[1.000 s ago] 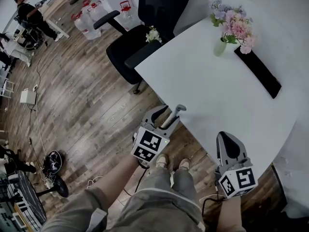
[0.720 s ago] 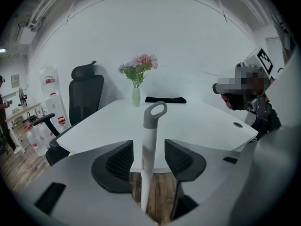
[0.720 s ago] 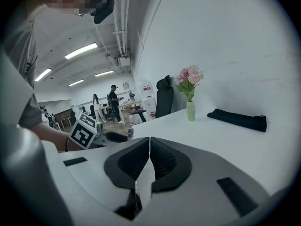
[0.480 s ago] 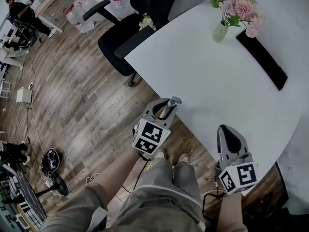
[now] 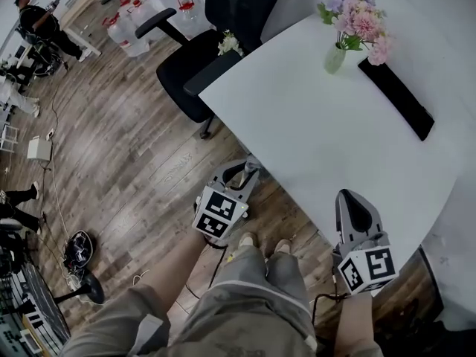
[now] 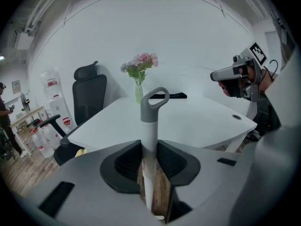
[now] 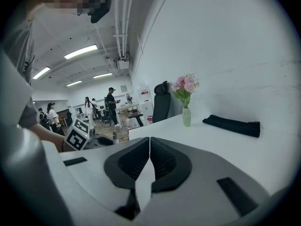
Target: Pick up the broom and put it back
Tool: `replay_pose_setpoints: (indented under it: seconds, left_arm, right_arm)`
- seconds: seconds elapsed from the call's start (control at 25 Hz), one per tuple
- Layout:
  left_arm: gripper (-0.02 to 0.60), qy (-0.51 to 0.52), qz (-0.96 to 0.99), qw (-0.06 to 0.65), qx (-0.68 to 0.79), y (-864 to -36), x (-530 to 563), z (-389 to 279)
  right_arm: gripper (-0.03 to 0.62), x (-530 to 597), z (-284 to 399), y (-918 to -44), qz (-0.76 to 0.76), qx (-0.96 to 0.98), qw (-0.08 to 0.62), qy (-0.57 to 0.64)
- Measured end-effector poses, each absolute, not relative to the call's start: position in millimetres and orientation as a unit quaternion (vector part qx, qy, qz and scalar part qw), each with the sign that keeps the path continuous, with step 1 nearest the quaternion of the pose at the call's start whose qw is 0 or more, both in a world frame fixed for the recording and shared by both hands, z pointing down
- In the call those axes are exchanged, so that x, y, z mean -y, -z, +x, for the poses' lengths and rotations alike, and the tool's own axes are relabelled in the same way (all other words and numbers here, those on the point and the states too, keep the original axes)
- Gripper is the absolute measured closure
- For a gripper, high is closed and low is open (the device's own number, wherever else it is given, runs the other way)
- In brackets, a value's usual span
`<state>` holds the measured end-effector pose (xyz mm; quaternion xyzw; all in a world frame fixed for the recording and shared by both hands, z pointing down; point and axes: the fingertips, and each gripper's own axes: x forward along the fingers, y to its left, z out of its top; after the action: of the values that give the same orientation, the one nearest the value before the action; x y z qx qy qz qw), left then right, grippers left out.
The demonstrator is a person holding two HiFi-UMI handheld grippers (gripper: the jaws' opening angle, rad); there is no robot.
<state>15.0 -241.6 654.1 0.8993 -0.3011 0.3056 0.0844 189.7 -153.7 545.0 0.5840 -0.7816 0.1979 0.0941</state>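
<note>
The left gripper (image 5: pixel 239 172), broom handle (image 5: pixel 250 174) between its jaws, hangs beside the white table (image 5: pixel 320 125).

in front of you the white table with a rounded edge (image 5: pixel 312 136) carries a pale green vase of pink and lilac flowers (image 5: pixel 336 54) and, just beside it, a long flat black pouch (image 5: pixel 396 99). the brown wood-plank floor (image 5: pixel 126 147) bears a black office chair (image 5: pixel 195 73) at the table's far edge.

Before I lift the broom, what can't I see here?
- Broom head: in the left gripper view, the white broom handle with grey loop runs down out of sight behind the left gripper, whose jaws have just been closing on the handle.
- Head view: that gripper hides most of the handle.
- Put-back spot: not visible in any view.
</note>
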Motion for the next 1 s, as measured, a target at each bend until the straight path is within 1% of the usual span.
replay_pose_setpoints:
  seconds: [0.2, 0.36, 0.6, 0.8, 1.0]
  left_arm:
    - [0.469, -0.289, 0.878, 0.096, 0.370, -628.1, 233.6, -36.5]
    - [0.469, -0.261, 0.877, 0.101, 0.391, -595.8, 225.9, -60.7]
    - [0.469, -0.226, 0.889, 0.075, 0.391, -527.1, 220.8, -68.4]
    - [0.469, -0.201, 0.906, 0.037, 0.371, -455.3, 225.1, -53.1]
    - [0.469, -0.176, 0.913, 0.011, 0.369, -390.8, 219.6, -54.6]
  right_arm:
    - [0.562, 147.5, 180.8, -512.7, 0.579, 0.791, 0.094, -0.175]
    - [0.562, 143.1, 173.6, -483.7, 0.576, 0.797, 0.098, -0.155]
    - [0.562, 138.0, 157.9, -429.9, 0.574, 0.805, 0.087, -0.122]
    - [0.562, 130.3, 160.8, -383.8, 0.583, 0.804, 0.077, -0.091]
    - [0.562, 120.0, 156.8, -341.4, 0.589, 0.804, 0.067, -0.055]
